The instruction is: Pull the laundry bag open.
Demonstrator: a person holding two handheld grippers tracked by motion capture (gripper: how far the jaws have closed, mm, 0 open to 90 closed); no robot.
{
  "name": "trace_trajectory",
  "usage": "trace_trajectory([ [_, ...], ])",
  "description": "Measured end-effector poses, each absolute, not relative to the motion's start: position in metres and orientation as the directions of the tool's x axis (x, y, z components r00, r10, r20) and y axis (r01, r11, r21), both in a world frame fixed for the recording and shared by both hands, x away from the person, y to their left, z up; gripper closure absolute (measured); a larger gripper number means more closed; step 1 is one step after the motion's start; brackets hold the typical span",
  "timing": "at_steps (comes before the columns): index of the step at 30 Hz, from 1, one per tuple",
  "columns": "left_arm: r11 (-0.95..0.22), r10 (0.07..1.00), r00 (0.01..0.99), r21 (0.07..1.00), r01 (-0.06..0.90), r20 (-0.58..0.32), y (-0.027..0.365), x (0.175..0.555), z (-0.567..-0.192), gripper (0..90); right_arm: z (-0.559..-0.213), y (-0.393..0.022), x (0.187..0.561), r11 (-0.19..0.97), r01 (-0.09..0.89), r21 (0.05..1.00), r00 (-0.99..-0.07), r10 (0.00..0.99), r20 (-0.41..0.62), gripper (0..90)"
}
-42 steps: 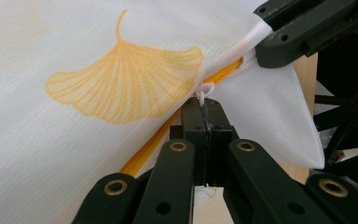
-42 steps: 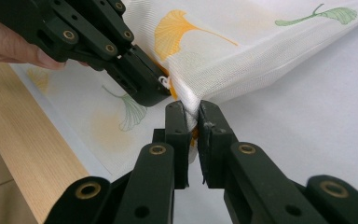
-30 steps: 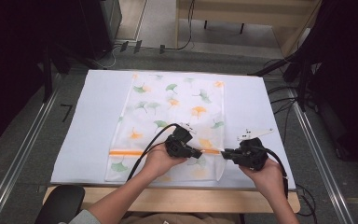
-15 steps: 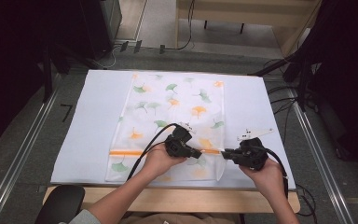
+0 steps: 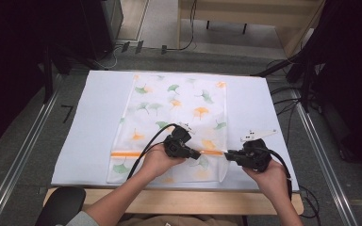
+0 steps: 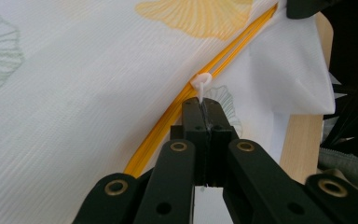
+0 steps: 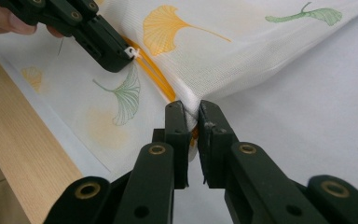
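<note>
A white mesh bag [image 5: 179,113] printed with green and orange ginkgo leaves lies flat on the table, its orange zipper [image 5: 125,154] running across near the front. My left gripper [image 5: 199,154] is shut on the white zipper pull [image 6: 201,83], which sticks out past its tips along the orange zipper [image 6: 168,126]. My right gripper [image 5: 227,155] is shut on the bag's edge [image 7: 192,103] at the zipper's right end, the fabric bunched between its jaws. In the right gripper view the left gripper [image 7: 121,55] holds the pull [image 7: 132,51] a short way off.
A pale blue-white mat [image 5: 89,117] covers the table, and the wooden front edge [image 5: 169,200] runs below it. Metal rails [image 5: 23,150] flank the table. Cables [image 5: 287,108] and dark equipment lie to the right and behind.
</note>
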State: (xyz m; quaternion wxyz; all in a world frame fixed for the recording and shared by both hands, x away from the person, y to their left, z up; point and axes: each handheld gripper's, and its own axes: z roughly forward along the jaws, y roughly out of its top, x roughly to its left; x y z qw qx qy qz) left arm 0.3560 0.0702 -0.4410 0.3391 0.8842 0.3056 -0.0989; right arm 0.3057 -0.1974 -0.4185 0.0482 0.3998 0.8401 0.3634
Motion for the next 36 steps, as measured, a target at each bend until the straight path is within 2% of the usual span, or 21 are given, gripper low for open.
trace_trajectory([
  [12,-0.578,0.5,0.773,0.515,0.633,-0.39,0.103,0.36,-0.438,90.0,-0.419,-0.2,0.307,0.413,0.644,0.644,-0.668,0.714,0.211,85.1],
  [36,-0.574,0.49,0.778,0.526,0.628,-0.394,0.103,0.359,-0.439,90.0,-0.42,-0.201,0.307,0.412,0.643,0.645,-0.669,0.713,0.211,85.1],
])
